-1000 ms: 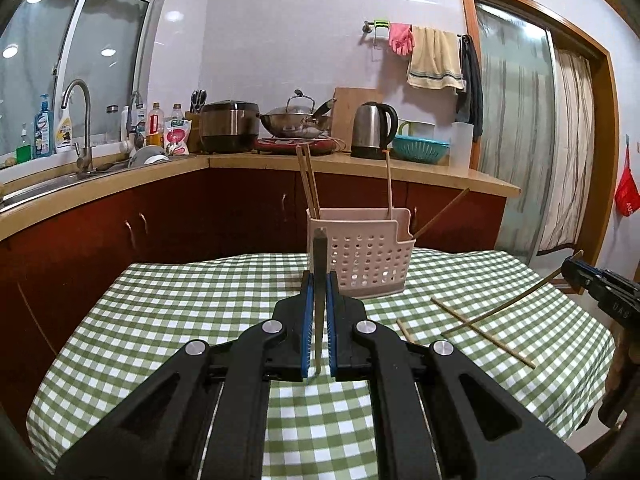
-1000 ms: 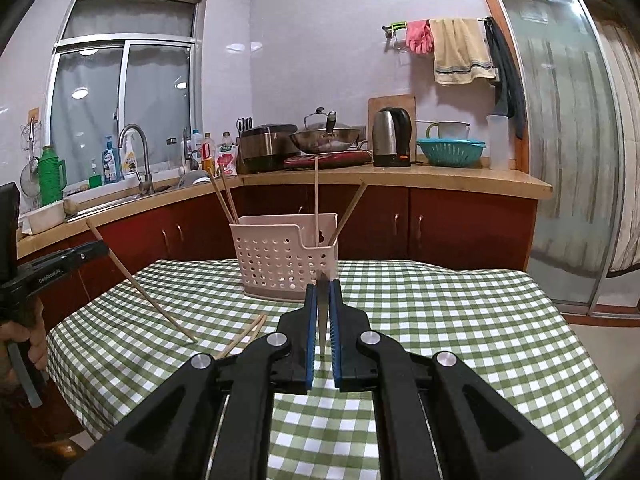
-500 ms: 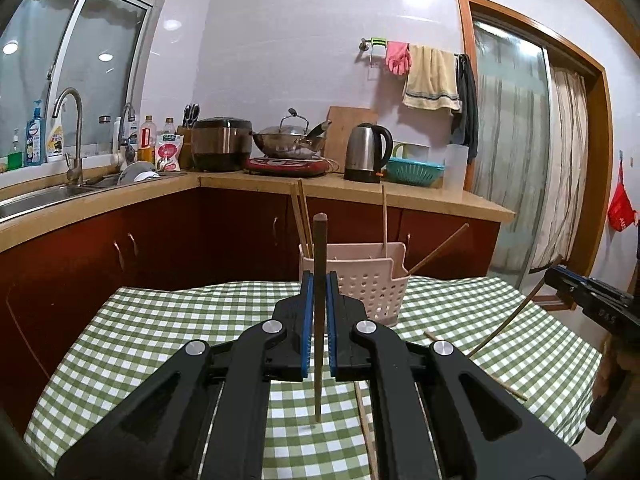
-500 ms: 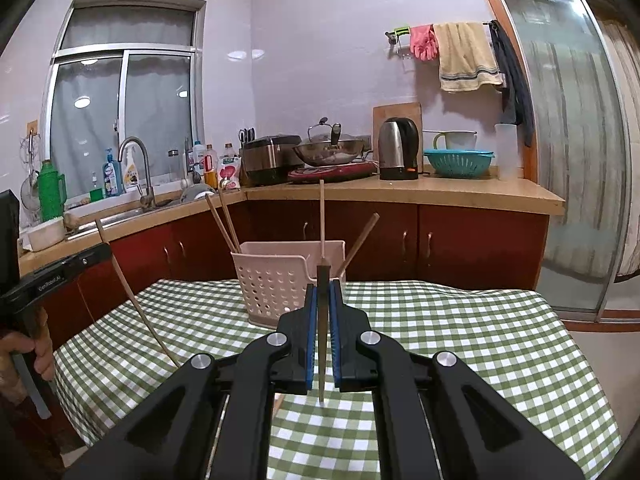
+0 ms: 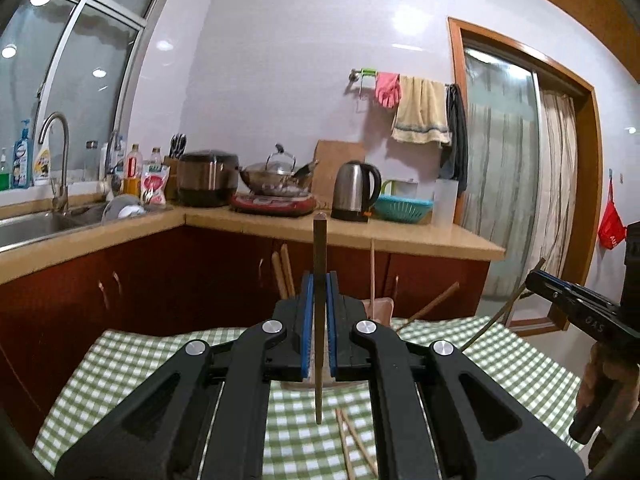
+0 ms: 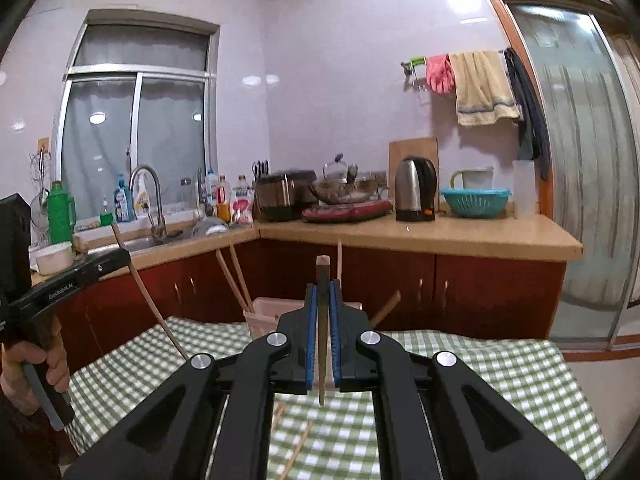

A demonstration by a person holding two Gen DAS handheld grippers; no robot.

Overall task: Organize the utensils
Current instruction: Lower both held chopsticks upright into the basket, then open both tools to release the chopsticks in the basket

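My left gripper (image 5: 319,282) is shut on a dark wooden chopstick (image 5: 320,240) that stands upright between its blue pads, its lower tip hanging above the table. My right gripper (image 6: 322,292) is likewise shut on an upright chopstick (image 6: 322,270). Each gripper also shows from the side in the other's view: the right gripper (image 5: 538,280) at the right edge, the left gripper (image 6: 120,258) at the left, each with its slanting stick. A pale perforated basket (image 6: 266,312) with several chopsticks leaning in it stands behind the jaws, mostly hidden. A few loose chopsticks (image 5: 352,440) lie on the cloth.
The table wears a green-and-white check cloth (image 6: 500,380). Behind it runs a wooden counter (image 6: 460,236) over red cabinets, with a kettle (image 5: 354,192), a wok, a rice cooker and a sink (image 5: 32,224). A sliding glass door (image 6: 580,180) is at the right.
Both grippers have risen from the table with their chopsticks held upright. The basket has dropped in both views and now sits largely behind the jaws.
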